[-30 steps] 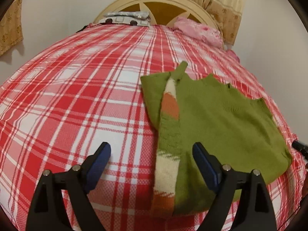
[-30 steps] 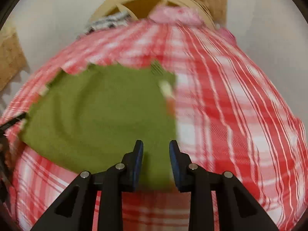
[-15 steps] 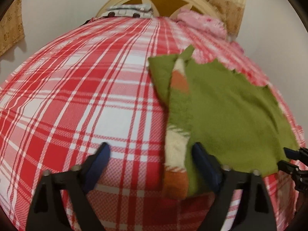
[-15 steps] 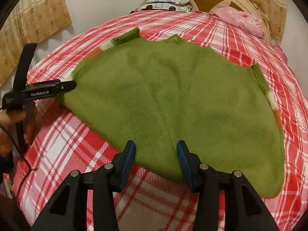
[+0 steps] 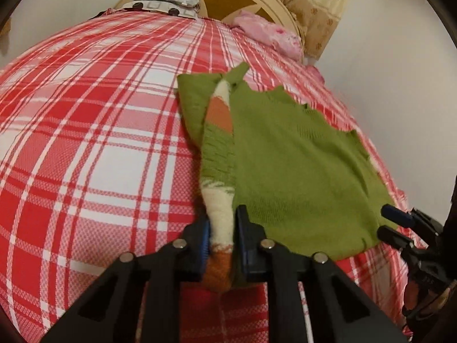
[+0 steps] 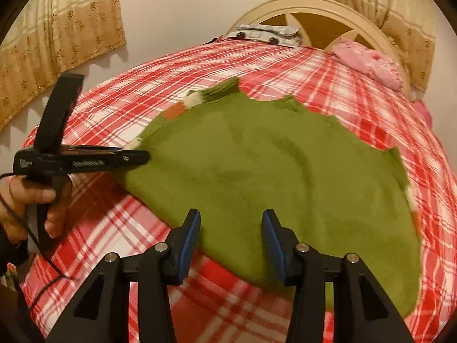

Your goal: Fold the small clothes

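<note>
The striped sleeve's cuff end was hidden between the left gripper's closing jaws, below the green sweater.

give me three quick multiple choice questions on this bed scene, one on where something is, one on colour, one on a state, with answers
1. Where does the pink cloth lie?
A. by the headboard
B. under the sweater
C. on the floor

2. What colour is the sweater body?
A. blue
B. green
C. grey

3. What is between the left claw fingers?
A. nothing
B. the bedsheet alone
C. the striped sleeve

Answers:
1 A, the pink cloth sits at the far end beside the curved headboard.
2 B, the knit is olive green on the red plaid sheet.
3 C, the cream and orange cuff runs between the fingers as the jaws are closing on it.
</note>
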Demonstrator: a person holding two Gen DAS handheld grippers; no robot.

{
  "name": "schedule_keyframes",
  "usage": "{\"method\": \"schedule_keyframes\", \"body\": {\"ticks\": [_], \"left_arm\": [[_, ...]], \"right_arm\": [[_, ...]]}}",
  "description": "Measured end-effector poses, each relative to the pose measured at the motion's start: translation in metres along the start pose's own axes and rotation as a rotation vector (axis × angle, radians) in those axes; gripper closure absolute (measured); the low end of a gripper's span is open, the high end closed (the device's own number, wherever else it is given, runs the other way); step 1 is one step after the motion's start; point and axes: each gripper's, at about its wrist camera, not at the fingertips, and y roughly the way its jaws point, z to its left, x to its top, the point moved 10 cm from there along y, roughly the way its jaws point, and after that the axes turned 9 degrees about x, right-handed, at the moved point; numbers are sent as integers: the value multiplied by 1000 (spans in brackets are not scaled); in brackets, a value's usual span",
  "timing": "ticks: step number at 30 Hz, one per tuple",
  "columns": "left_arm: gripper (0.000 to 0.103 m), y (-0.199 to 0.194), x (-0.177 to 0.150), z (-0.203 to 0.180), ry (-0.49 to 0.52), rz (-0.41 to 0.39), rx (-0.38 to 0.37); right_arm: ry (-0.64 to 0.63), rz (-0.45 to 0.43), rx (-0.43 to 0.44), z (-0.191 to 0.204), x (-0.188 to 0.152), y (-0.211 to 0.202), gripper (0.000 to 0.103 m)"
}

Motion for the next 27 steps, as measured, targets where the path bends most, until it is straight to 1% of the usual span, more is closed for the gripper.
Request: {"method": "schedule_keyframes", "body": {"ticks": [3, 4, 5, 6, 8, 10, 11, 12, 14, 15, 17, 18, 19, 20, 21, 23, 27], "left_arm": [[84, -8, 4, 0, 4, -39, 12], [81, -10, 6, 0, 5, -54, 21], [72, -11, 8, 0, 8, -63, 27], [63, -11, 9, -1, 16, -69, 32], [63, -9, 12, -4, 28, -72, 38], [66, -5, 13, -6, 37, -62, 26], [75, -3, 13, -5, 38, -59, 34], [85, -3, 13, -4, 37, -58, 45], [88, -4, 13, -1, 28, -63, 38], [92, -5, 13, 0, 25, -66, 34], [96, -12, 13, -1, 33, -86, 29], [98, -14, 13, -2, 36, -92, 26], [98, -17, 13, -3, 37, -95, 17], [98, -20, 11, -3, 32, -96, 6], [98, -21, 10, -3, 27, -93, -4], [98, -21, 6, -1, 14, -78, -15], [99, -17, -6, 6, -10, -49, -15]], "right_arm": [[87, -55, -59, -42, -7, -30, 54], [133, -78, -101, -65, -13, -45, 49], [171, -92, -129, -83, -18, -56, 45], [203, -97, -148, -97, -23, -63, 45], [277, -88, -193, -131, -38, -77, 45], [323, -78, -242, -154, -51, -84, 45], [360, -74, -262, -167, -60, -87, 45], [385, -74, -261, -174, -65, -89, 45], [434, -73, -237, -183, -73, -88, 45], [443, -69, -229, -185, -75, -86, 45], [460, -62, -202, -186, -79, -82, 46], [462, -58, -174, -183, -80, -79, 51], [458, -51, -145, -179, -80, -75, 72], [453, -52, -151, -177, -81, -75, 91], [447, -55, -157, -176, -81, -76, 92], [455, -59, -131, -174, -81, -76, 95], [460, -61, -128, -172, -85, -80, 96]]}}
